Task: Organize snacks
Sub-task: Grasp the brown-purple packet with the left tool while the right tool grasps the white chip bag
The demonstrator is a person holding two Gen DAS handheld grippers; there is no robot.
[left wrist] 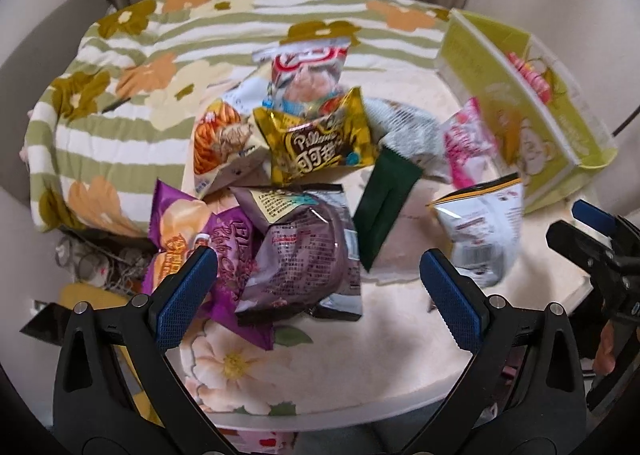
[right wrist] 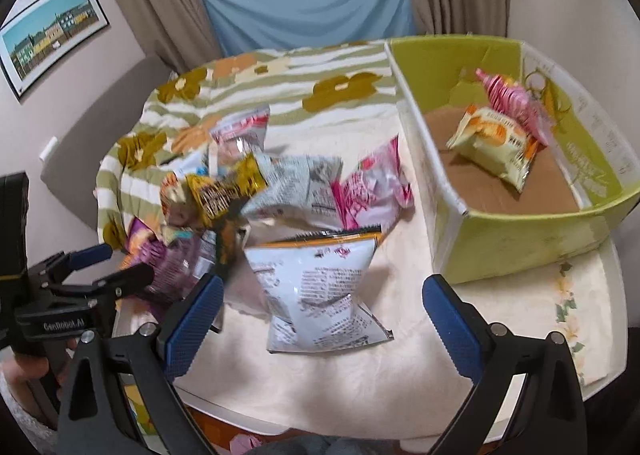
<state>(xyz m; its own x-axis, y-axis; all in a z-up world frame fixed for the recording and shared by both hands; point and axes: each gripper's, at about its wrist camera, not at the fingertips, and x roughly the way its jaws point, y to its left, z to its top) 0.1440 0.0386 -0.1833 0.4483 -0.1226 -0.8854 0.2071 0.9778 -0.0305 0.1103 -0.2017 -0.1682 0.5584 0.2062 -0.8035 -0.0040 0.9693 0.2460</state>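
Note:
A heap of snack bags lies on the table. In the left wrist view my left gripper (left wrist: 320, 295) stands open just in front of a grey-purple bag (left wrist: 304, 255), with a purple chips bag (left wrist: 180, 239) to its left. Behind them are a gold bag (left wrist: 316, 139), a dark green packet (left wrist: 384, 207) and a pink bag (left wrist: 468, 139). My right gripper (right wrist: 322, 319) is open, its fingers either side of a white bag with an orange top (right wrist: 320, 291), not touching it. The green box (right wrist: 500, 251) holds a cream-orange bag (right wrist: 496, 143) and a pink packet (right wrist: 516, 103).
A flowered, green-striped cloth (left wrist: 120, 95) covers the far and left part of the round table (right wrist: 608, 335). The green box (left wrist: 520, 95) stands at the right. Each gripper shows in the other's view: the right gripper (left wrist: 576, 223) and the left gripper (right wrist: 116, 265). Curtains hang behind.

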